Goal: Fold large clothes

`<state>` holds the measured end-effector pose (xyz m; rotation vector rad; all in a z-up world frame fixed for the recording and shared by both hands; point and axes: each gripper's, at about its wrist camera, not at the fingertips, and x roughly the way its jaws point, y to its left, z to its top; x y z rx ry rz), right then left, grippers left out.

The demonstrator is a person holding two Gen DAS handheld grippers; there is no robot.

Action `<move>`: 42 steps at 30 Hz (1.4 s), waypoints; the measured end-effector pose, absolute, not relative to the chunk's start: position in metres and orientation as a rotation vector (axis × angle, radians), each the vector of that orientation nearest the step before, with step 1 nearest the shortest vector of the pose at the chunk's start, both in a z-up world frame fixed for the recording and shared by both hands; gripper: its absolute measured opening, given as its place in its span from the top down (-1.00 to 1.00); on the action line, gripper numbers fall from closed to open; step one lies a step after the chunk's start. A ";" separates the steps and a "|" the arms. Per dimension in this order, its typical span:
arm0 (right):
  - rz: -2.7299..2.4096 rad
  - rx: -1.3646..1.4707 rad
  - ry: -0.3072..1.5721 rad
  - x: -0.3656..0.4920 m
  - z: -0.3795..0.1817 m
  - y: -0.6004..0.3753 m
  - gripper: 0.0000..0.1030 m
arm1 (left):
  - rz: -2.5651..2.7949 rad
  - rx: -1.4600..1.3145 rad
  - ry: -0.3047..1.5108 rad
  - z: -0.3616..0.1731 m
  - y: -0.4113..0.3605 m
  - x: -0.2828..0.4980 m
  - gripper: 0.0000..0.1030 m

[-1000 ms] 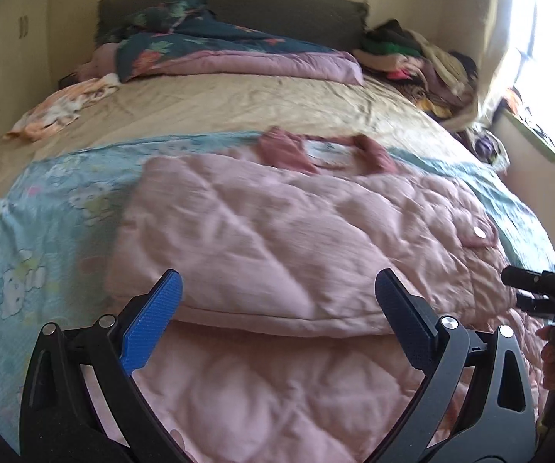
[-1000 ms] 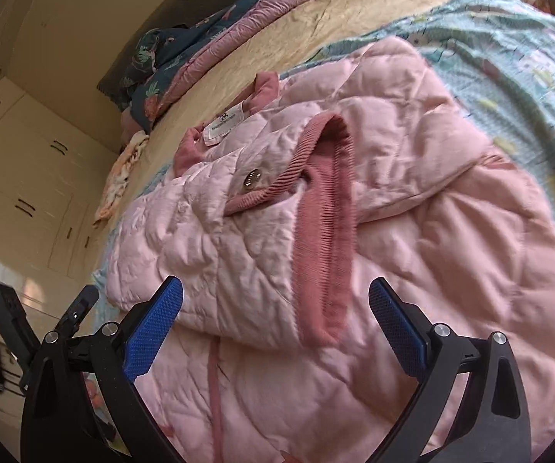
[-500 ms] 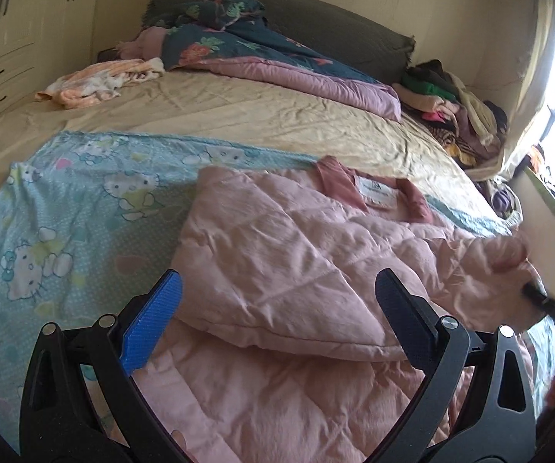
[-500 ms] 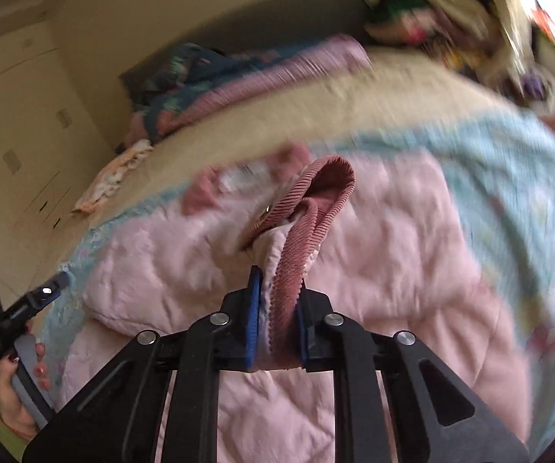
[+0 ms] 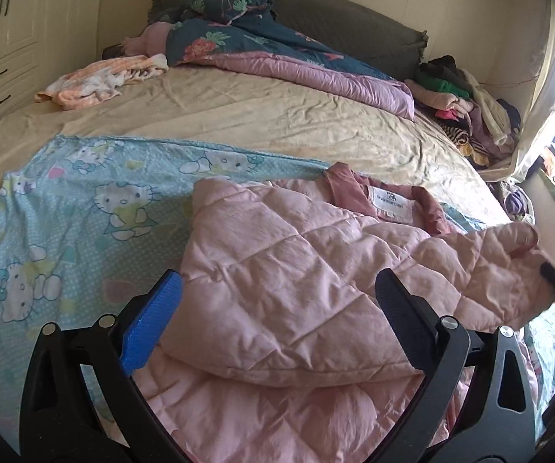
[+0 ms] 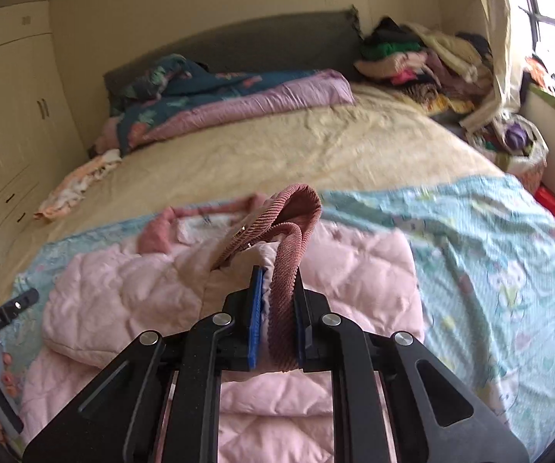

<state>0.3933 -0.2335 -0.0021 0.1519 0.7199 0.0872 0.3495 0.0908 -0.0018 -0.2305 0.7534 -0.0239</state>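
Pink and puffy, the quilted jacket (image 5: 277, 270) lies on the blue cartoon sheet (image 5: 84, 212) spread over the bed (image 5: 277, 123). The right gripper (image 6: 277, 316) is squeezed tight on the jacket's ribbed cuff (image 6: 289, 254) — the sleeve is lifted up. The left gripper (image 5: 277, 308) hangs over the jacket with its fingers wide apart — nothing is in them.

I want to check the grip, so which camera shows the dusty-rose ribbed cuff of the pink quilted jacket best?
The right wrist view: the dusty-rose ribbed cuff fills the centre, clamped in the right gripper. The left wrist view shows only a sliver of it at the sleeve's far end.
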 end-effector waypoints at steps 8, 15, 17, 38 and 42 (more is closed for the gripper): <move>0.064 0.161 0.781 0.396 -0.028 -0.234 0.74 | -0.065 -0.196 0.800 -0.018 0.067 0.363 -0.82; 0.062 0.116 0.782 0.390 -0.023 -0.230 0.40 | -0.093 -0.183 0.821 -0.027 0.054 0.367 -0.82; 0.062 0.117 0.775 0.387 -0.020 -0.231 0.10 | -0.105 -0.175 0.837 -0.029 0.051 0.369 -0.82; 0.278 -0.058 0.887 0.411 -0.035 -0.125 -0.04 | -0.115 -0.151 0.938 -0.077 0.058 0.387 -0.84; 0.247 -0.084 0.975 0.424 -0.066 -0.122 -0.09 | -0.115 -0.149 0.928 -0.077 0.058 0.385 -0.84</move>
